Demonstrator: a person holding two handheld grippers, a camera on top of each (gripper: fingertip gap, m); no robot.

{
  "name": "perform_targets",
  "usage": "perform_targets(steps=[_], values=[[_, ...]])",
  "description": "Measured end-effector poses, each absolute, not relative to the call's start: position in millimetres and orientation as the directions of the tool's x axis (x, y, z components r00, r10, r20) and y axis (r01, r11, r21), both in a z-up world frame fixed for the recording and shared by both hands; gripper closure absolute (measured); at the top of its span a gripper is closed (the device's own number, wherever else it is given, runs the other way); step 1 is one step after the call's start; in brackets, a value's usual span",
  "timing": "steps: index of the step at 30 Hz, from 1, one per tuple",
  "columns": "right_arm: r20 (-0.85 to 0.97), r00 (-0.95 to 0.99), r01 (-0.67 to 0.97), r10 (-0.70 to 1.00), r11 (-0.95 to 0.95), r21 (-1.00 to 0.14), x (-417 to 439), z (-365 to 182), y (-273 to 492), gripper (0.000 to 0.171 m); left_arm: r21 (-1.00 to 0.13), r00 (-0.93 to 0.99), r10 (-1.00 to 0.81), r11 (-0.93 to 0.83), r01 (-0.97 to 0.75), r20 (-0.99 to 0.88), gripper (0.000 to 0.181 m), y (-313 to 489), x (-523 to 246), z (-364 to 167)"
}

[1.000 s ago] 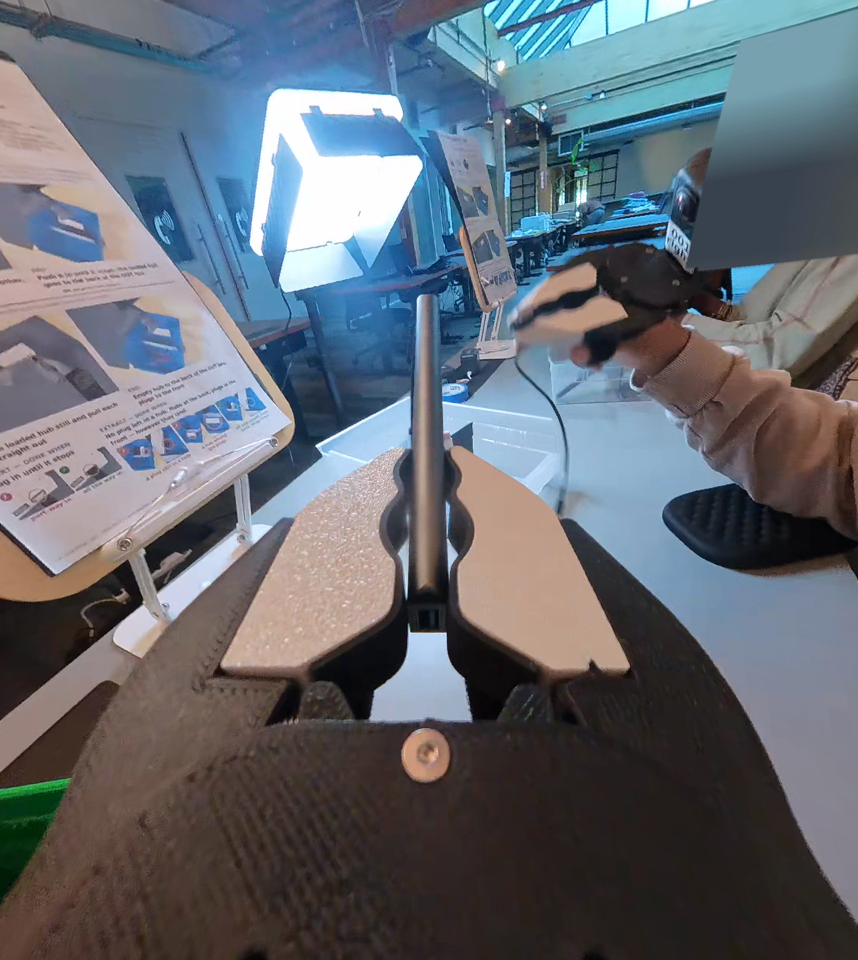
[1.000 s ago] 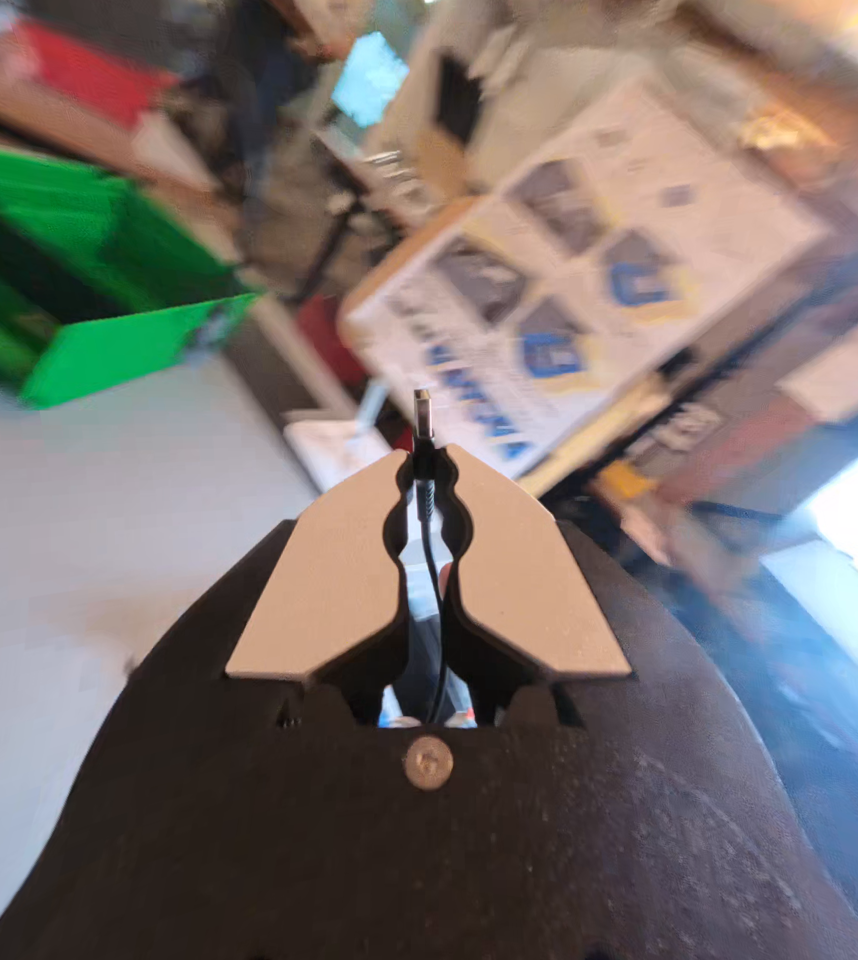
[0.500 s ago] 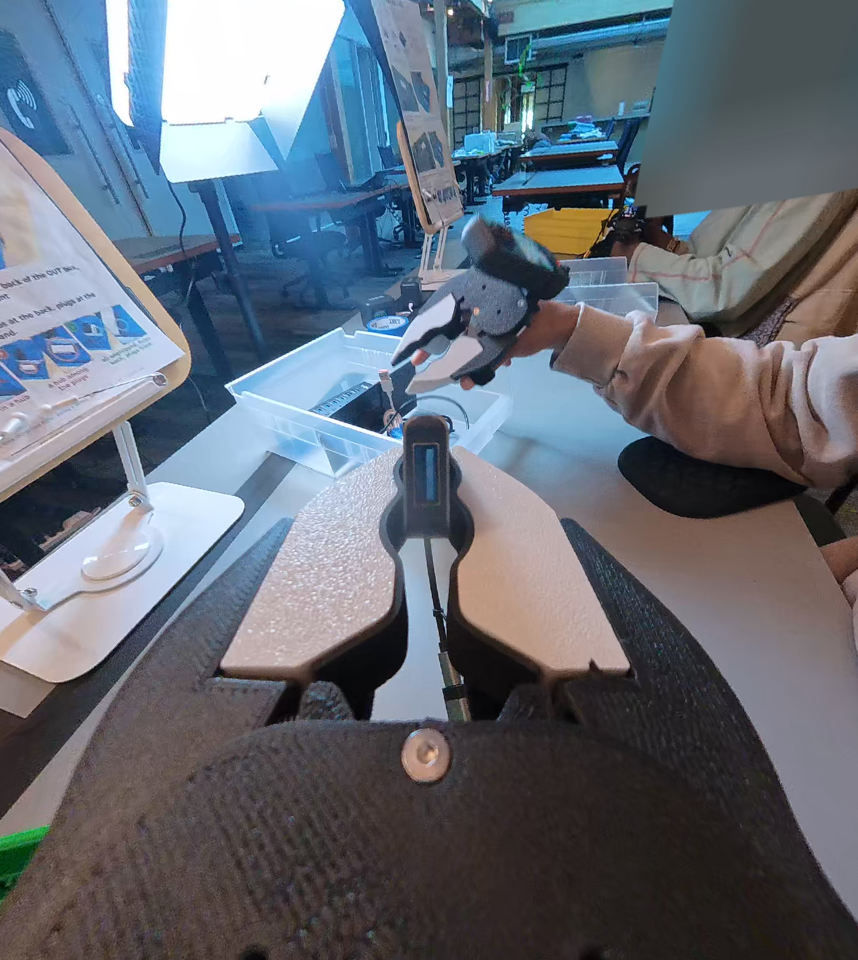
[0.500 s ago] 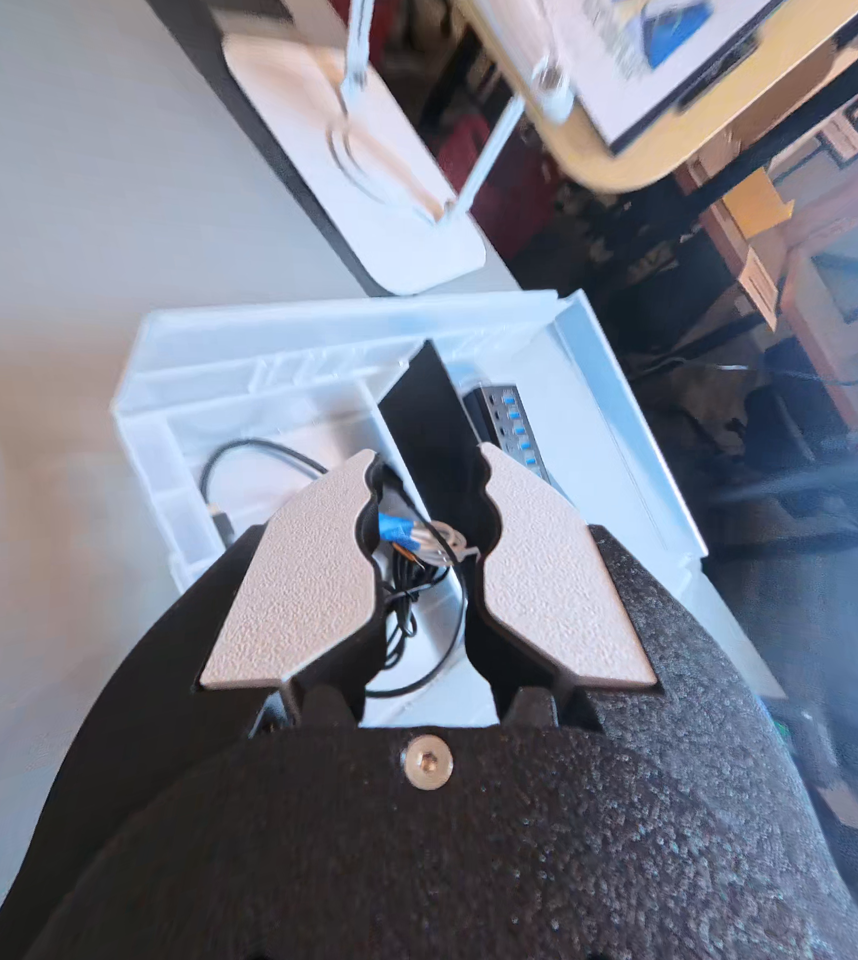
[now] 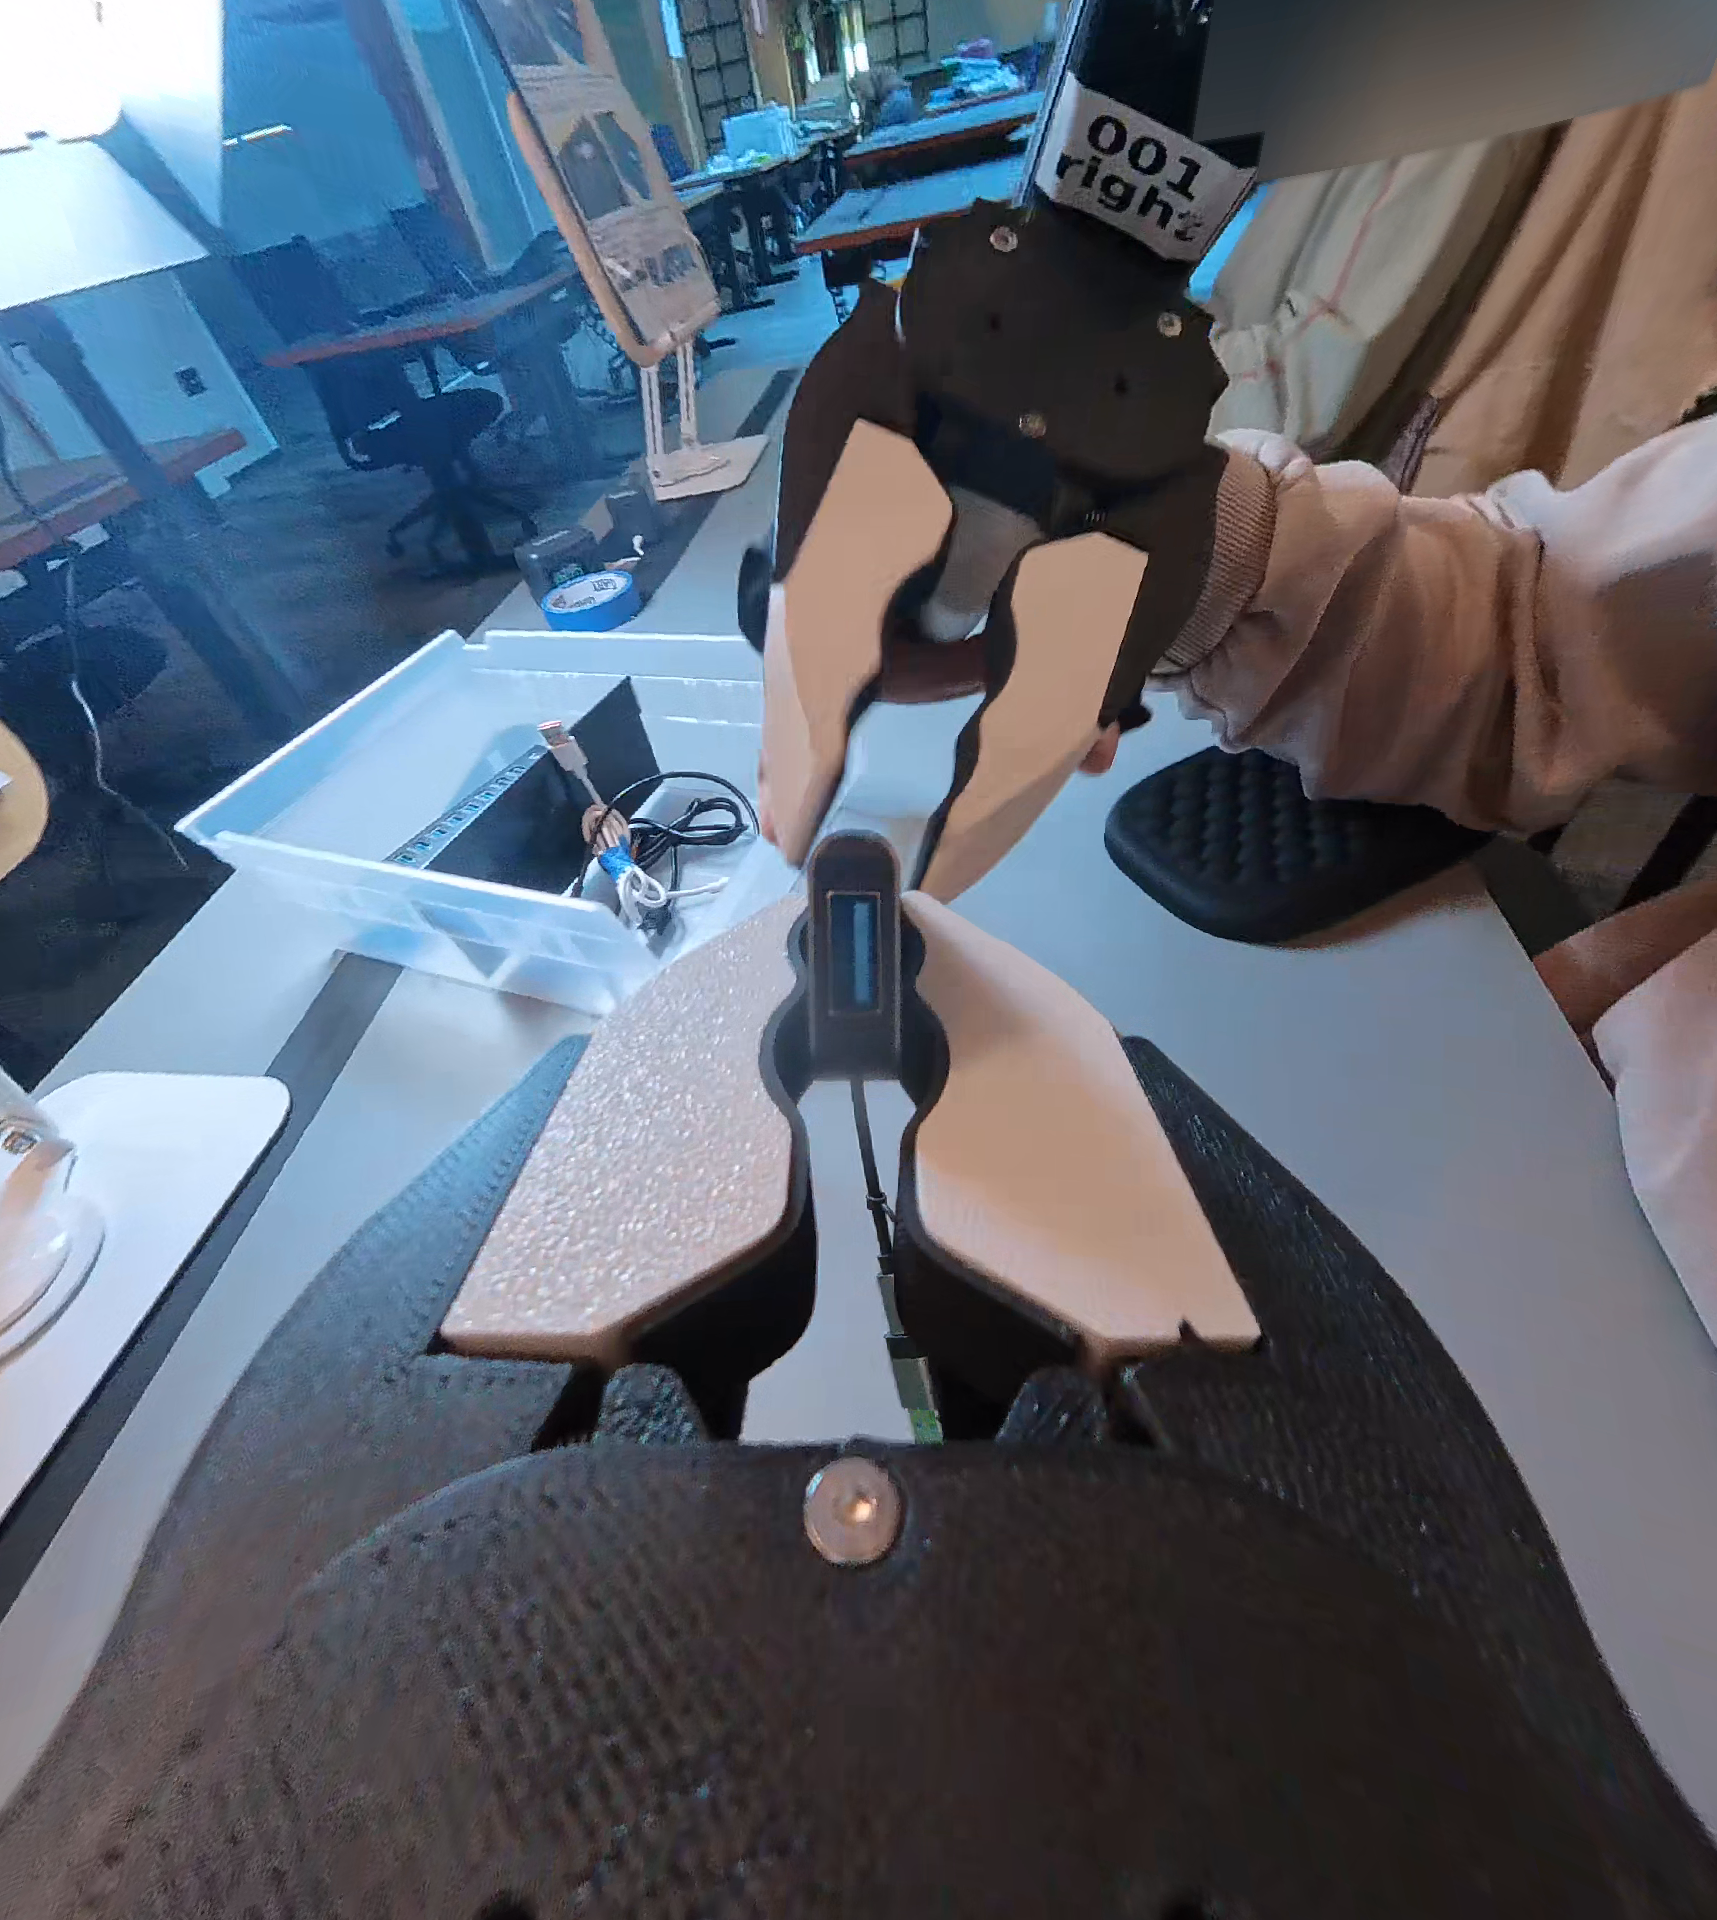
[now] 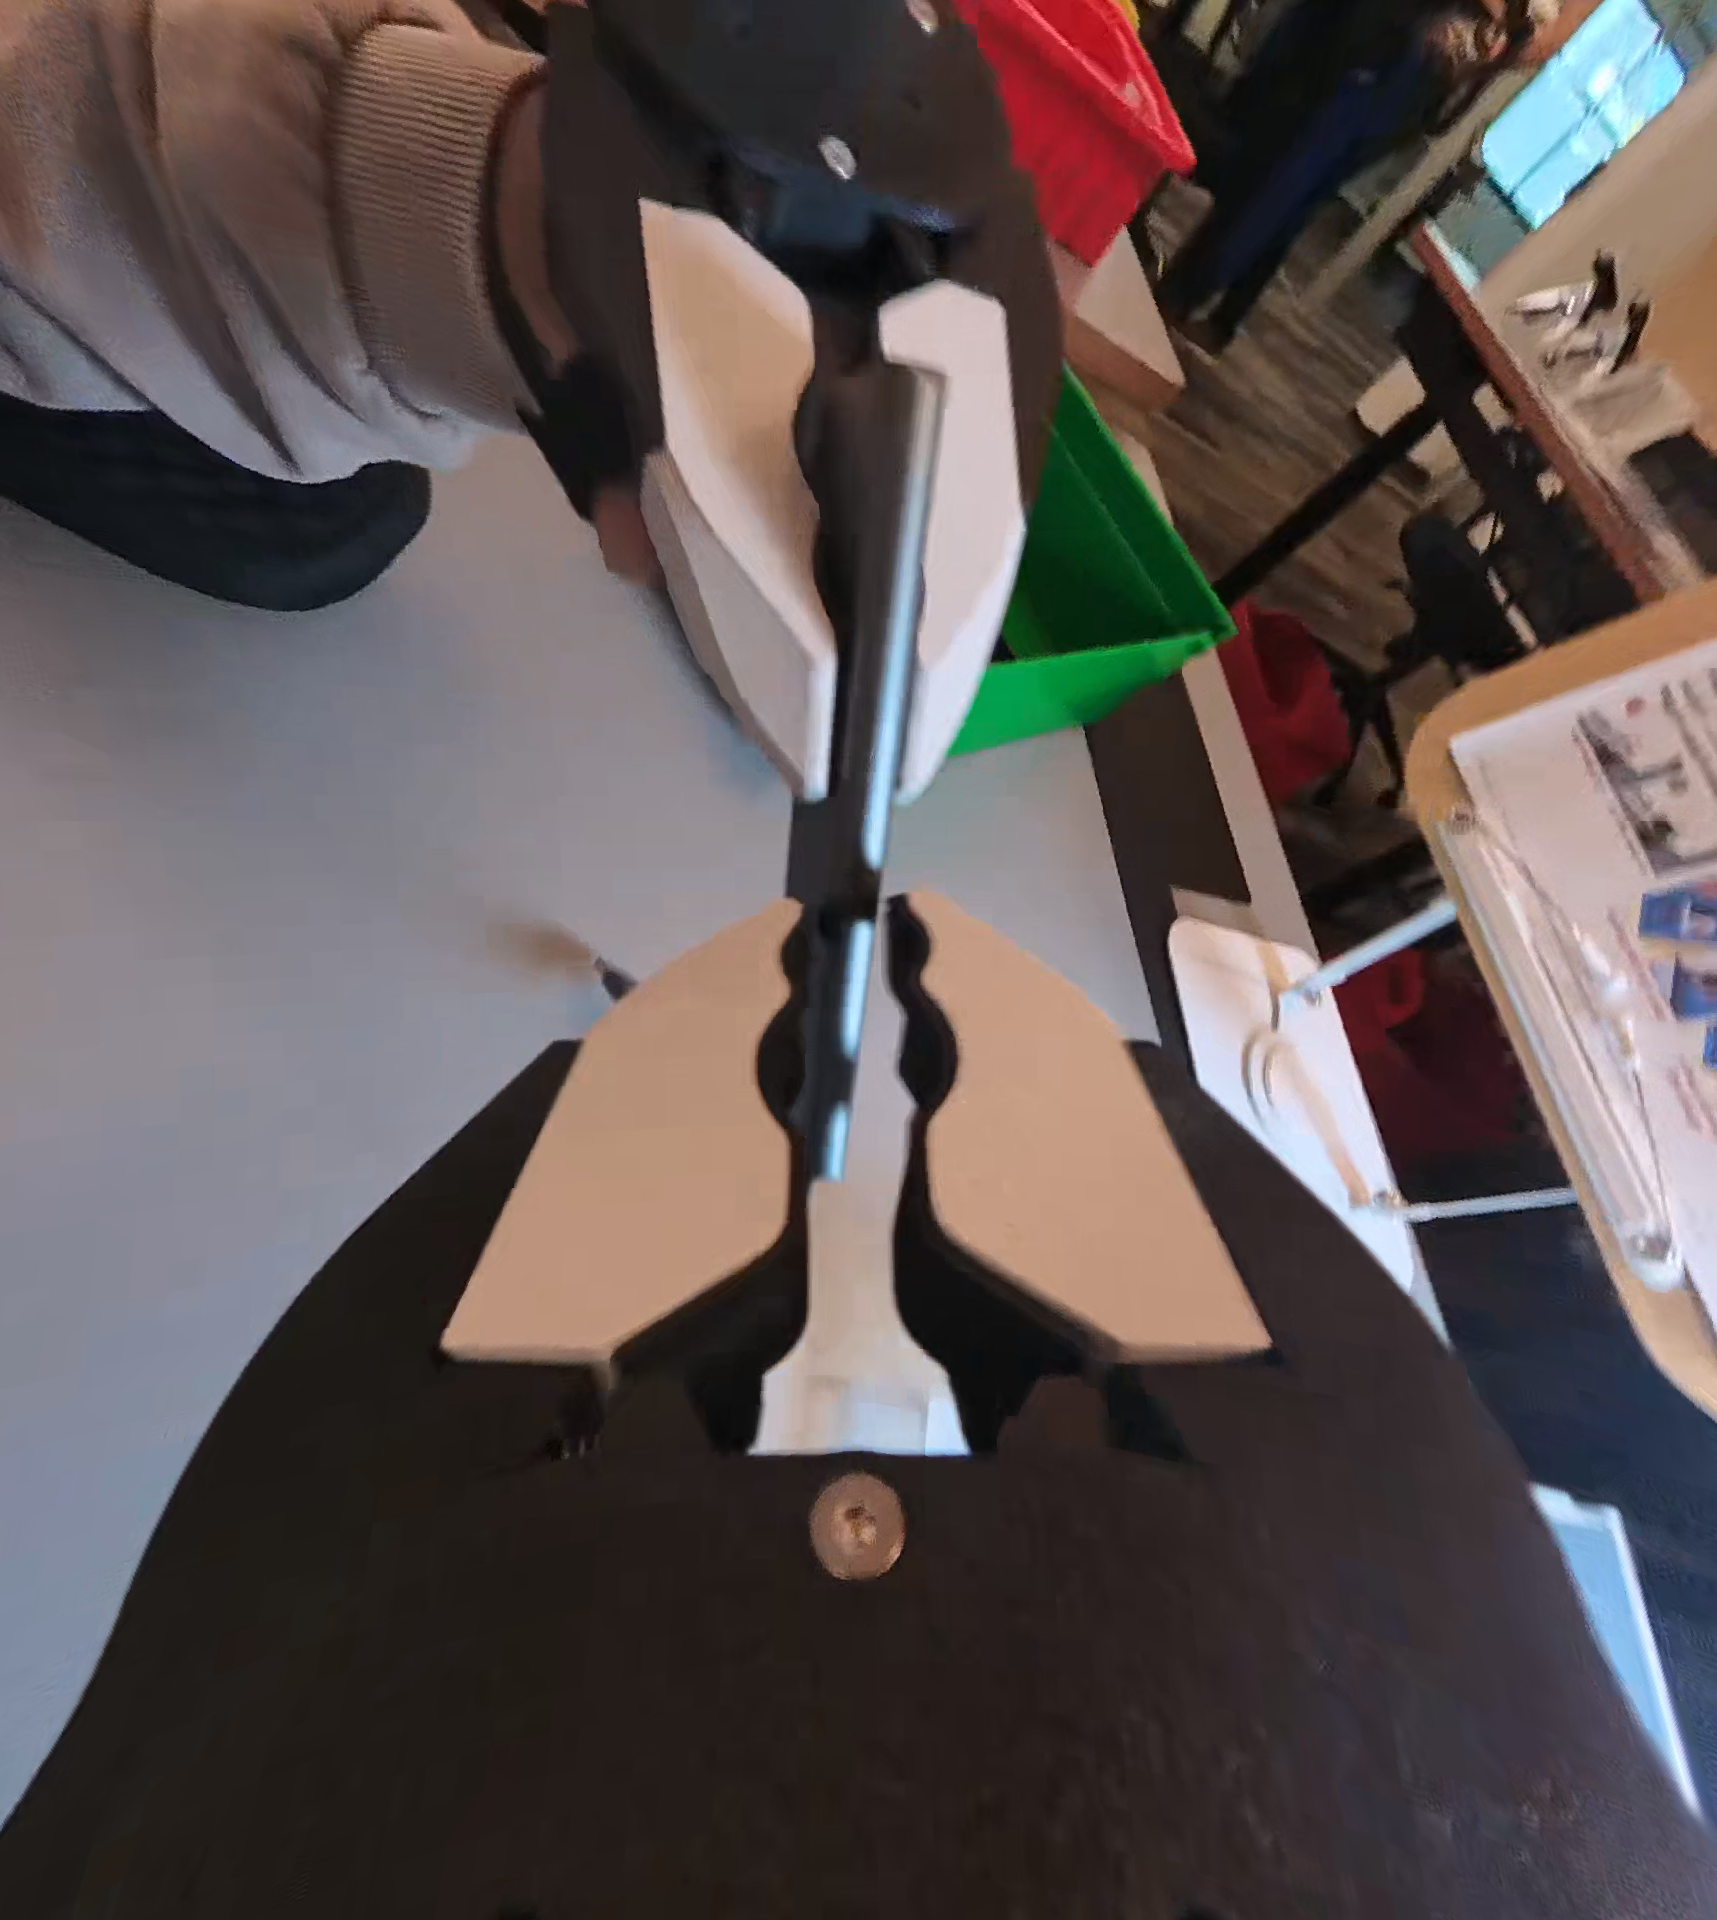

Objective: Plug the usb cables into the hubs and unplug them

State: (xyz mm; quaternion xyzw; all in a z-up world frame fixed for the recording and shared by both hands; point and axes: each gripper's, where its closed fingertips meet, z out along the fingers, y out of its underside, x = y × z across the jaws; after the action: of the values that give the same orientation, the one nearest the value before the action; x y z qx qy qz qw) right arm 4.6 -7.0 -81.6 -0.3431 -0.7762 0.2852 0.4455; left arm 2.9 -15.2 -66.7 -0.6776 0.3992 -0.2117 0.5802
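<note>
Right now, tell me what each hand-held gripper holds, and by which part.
The left hand-held gripper clamps the slim dark USB hub near its ported end. The right hand-held gripper is open around the hub's far end, gripping nothing.

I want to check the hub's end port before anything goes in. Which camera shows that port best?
The left wrist view: the hub, clamped in the left gripper, turns its blue end port at the lens. The right wrist view shows only the hub's blurred long side.
</note>
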Motion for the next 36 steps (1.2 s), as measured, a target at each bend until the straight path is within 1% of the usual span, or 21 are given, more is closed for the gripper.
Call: perform_targets(steps=[2, 3, 4, 6, 9, 10, 13, 16, 19, 22, 24, 26, 28, 30, 31, 32, 34, 35, 36], values=[[0.521, -0.369, 0.271, 0.77, 0.626, -0.731, 2, -82, -9, 0.16, -0.943, 0.593, -0.774, 0.014, -0.334, -0.222, 0.17, -16, 6, -66], [0.499, -0.378, 0.252, 0.78, 0.605, -0.755, 4, -77, -11, 0.161, -0.944, 0.591, -0.774, 0.028, -0.329, -0.228, 0.17, -18, 6, -63], [0.475, -0.382, 0.231, 0.793, 0.579, -0.782, 8, -69, -11, 0.161, -0.953, 0.593, -0.774, 0.039, -0.301, -0.22, 0.17, -19, 7, -57], [0.507, -0.329, 0.248, 0.796, 0.591, -0.767, 19, -55, 6, 0.161, -0.968, 0.638, -0.742, 0.059, -0.244, -0.206, 0.168, -17, -1, -43], [0.557, -0.157, 0.287, 0.816, 0.577, -0.765, 44, -20, 55, 0.161, -0.978, 0.712, -0.674, 0.088, -0.189, -0.198, 0.155, -15, -29, -23], [0.587, -0.08, 0.325, 0.806, 0.578, -0.749, 53, -8, 79, 0.161, -0.981, 0.736, -0.65, 0.091, -0.17, -0.188, 0.154, -14, -40, -18], [0.709, 0.141, 0.466, 0.691, 0.586, -0.663, 76, 30, 161, 0.161, -0.993, 0.778, -0.617, 0.066, -0.096, -0.116, 0.153, -15, -65, -19], [0.784, 0.283, 0.557, 0.553, 0.57, -0.603, 84, 58, 236, 0.161, -0.999, 0.795, -0.606, -0.014, -0.039, -0.023, 0.153, -20, -78, -49], [0.767, 0.266, 0.604, 0.584, 0.518, -0.605, 73, 31, 288, 0.161, -0.995, 0.799, -0.599, -0.103, -0.008, 0.056, 0.153, -29, -83, -92], [0.64, 0.228, 0.677, 0.733, 0.354, -0.646, 61, -41, 326, 0.161, -0.984, 0.802, -0.591, -0.175, -0.022, 0.087, 0.153, -39, -85, -123], [0.554, 0.191, 0.747, 0.81, 0.246, -0.618, 59, -95, 339, 0.161, -0.982, 0.807, -0.585, -0.185, -0.044, 0.074, 0.153, -45, -87, -130], [0.531, 0.16, 0.806, 0.832, 0.201, -0.557, 60, -135, 350, 0.161, -0.983, 0.811, -0.581, -0.175, -0.052, 0.061, 0.154, -50, -90, -132], [0.481, 0.139, 0.877, 0.866, 0.117, -0.465, 69, -173, 359, 0.162, -0.984, 0.818, -0.573, -0.173, -0.053, 0.057, 0.156, -51, -93, -136], [0.456, 0.104, 0.935, 0.884, 0.07, -0.348, 82, -201, 366, 0.161, -0.982, 0.821, -0.568, -0.183, -0.055, 0.059, 0.157, -49, -95, -143], [0.415, 0.107, 0.945, 0.904, 0.037, -0.324, 85, -208, 365, 0.156, -0.979, 0.821, -0.568, -0.191, -0.067, 0.054, 0.157, -49, -94, -147], [0.37, 0.124, 0.941, 0.921, 0.009, -0.339, 84, -208, 363, 0.149, -0.977, 0.823, -0.567, -0.197, -0.088, 0.04, 0.157, -49, -94, -151], [0.239, 0.166, 0.895, 0.957, -0.045, -0.443, 72, -194, 354, 0.13, -0.969, 0.827, -0.563, -0.2, -0.142, -0.005, 0.157, -49, -94, -158], [0.19, 0.18, 0.872, 0.965, -0.067, -0.484, 68, -184, 351, 0.126, -0.965, 0.827, -0.562, -0.202, -0.166, -0.025, 0.157, -49, -94, -161], [0.189, 0.184, 0.859, 0.965, -0.065, -0.508, 67, -174, 351, 0.125, -0.962, 0.825, -0.563, -0.204, -0.183, -0.038, 0.157, -48, -93, -163]])
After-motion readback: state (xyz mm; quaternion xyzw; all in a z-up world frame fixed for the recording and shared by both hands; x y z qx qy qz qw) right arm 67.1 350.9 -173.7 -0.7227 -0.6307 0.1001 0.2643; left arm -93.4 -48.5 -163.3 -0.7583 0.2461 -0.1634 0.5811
